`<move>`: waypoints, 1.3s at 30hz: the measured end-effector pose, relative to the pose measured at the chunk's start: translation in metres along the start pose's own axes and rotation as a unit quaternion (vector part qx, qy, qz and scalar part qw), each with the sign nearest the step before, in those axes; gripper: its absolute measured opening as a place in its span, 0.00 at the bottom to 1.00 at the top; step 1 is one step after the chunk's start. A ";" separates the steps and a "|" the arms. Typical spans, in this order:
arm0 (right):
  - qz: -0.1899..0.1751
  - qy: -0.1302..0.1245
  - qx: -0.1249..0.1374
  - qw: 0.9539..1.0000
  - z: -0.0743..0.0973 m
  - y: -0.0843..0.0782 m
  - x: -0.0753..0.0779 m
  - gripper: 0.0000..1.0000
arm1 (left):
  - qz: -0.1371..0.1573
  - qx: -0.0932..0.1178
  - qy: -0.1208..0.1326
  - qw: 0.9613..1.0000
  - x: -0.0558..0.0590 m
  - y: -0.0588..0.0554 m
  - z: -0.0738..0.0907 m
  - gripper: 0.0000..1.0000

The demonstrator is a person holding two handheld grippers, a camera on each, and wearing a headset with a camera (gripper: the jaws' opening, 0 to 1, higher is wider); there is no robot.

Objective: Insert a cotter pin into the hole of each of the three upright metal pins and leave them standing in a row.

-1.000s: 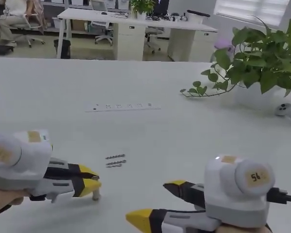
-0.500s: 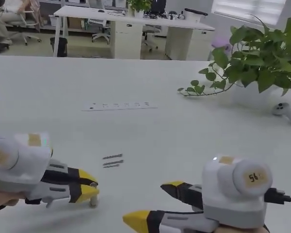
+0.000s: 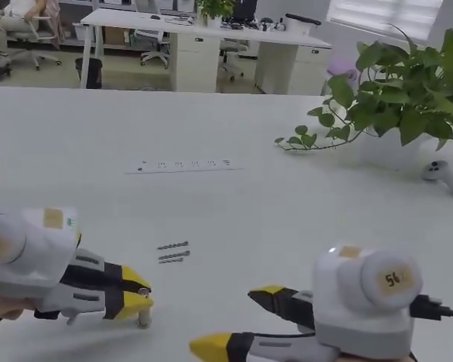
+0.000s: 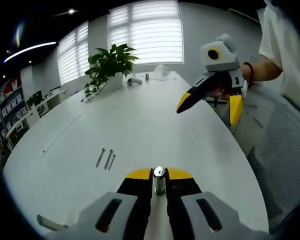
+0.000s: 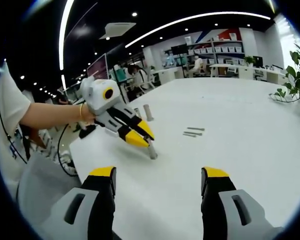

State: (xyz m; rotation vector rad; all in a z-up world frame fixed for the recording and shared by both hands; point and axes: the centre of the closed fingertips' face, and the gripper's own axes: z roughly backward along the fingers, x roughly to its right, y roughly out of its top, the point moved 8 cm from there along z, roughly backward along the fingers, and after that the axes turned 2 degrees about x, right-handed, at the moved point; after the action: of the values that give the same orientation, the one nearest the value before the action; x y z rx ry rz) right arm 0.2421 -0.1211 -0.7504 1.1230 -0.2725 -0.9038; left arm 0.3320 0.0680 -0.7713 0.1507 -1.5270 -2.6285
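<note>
Left hand-held gripper (image 3: 141, 290) edged nearer, clamped on metal pin (image 3: 143, 317); right hand-held gripper (image 3: 232, 320) apart.

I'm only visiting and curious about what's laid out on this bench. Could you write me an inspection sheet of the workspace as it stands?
Surface: broad white table.
Job's things: small upright metal pin clamped in the left gripper; two other upright metal pins standing on the table beyond it; three thin grey cotter pins lying loose side by side.
Clutter: white power strip; white handheld controller.
Grippers: left gripper shut on the pin; right gripper open, holding nothing.
Cables: black cable leaving the right gripper.
Surroundings: leafy green potted plant at the table's edge; office desks beyond.
</note>
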 end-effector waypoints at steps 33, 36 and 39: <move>0.039 0.022 0.021 0.999 0.004 0.020 0.002 0.60 | 0.157 0.056 0.256 0.952 0.036 0.004 0.020 0.33; 0.050 0.025 0.016 0.998 0.002 0.023 0.007 0.59 | 0.168 0.053 0.279 0.944 0.043 0.008 0.019 0.33; 0.063 0.029 0.015 0.997 0.000 0.027 0.013 0.54 | 0.177 0.057 0.304 0.935 0.048 0.010 0.022 0.33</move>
State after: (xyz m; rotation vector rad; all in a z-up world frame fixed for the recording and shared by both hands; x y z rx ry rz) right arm 0.2633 -0.1271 -0.7304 1.1451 -0.3077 -0.7569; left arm 0.2818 0.0752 -0.7540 0.5769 -1.3253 -1.9558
